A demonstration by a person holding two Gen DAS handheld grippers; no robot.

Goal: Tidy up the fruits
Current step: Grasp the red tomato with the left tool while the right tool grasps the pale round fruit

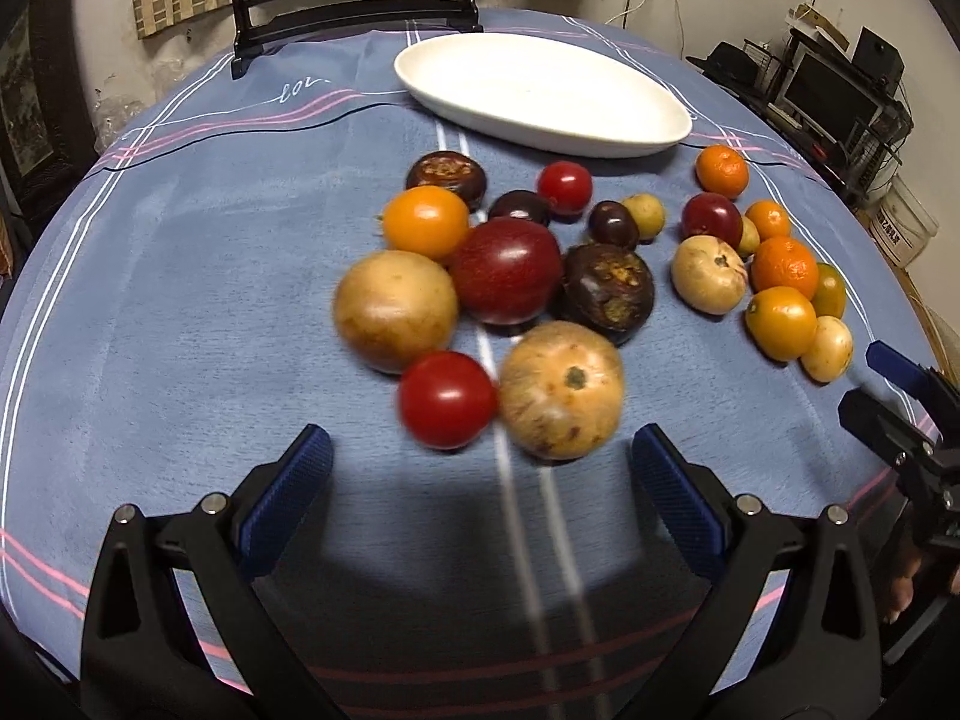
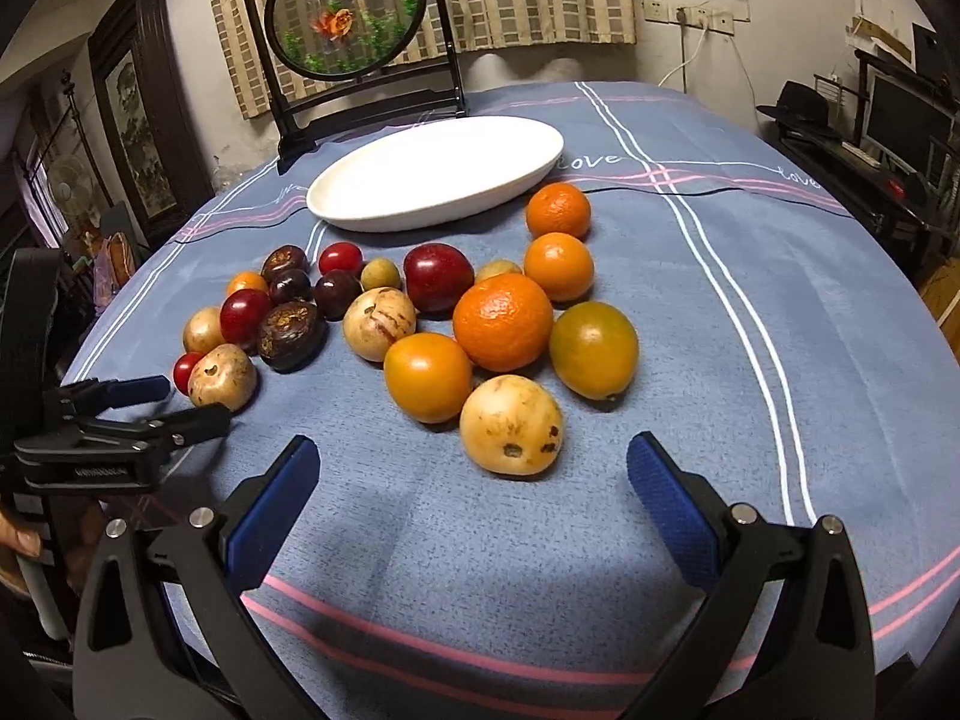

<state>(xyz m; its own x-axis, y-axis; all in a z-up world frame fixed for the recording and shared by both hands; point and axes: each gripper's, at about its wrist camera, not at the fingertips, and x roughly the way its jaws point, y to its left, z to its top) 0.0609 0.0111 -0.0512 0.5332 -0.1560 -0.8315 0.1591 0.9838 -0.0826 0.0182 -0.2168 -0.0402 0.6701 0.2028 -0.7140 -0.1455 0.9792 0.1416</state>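
Note:
Several fruits lie loose on the blue tablecloth (image 1: pixel 180 300) in front of an empty white oval plate (image 1: pixel 540 90), which also shows in the right wrist view (image 2: pixel 438 174). My left gripper (image 1: pixel 480 456) is open and empty, just short of a red tomato (image 1: pixel 447 399) and a tan round fruit (image 1: pixel 561 390). My right gripper (image 2: pixel 474 462) is open and empty, with a pale tan fruit (image 2: pixel 510 423) right before its fingertips. Behind that fruit lie an orange tomato (image 2: pixel 427 377), a mandarin (image 2: pixel 503 321) and a green-yellow fruit (image 2: pixel 593 349).
A framed round goldfish screen (image 2: pixel 345 9) stands behind the plate at the table's far edge. The right gripper shows at the left view's right edge (image 1: pixel 900 402); the left gripper shows at the right view's left edge (image 2: pixel 144 408). Shelves with a monitor (image 1: pixel 828 96) stand right.

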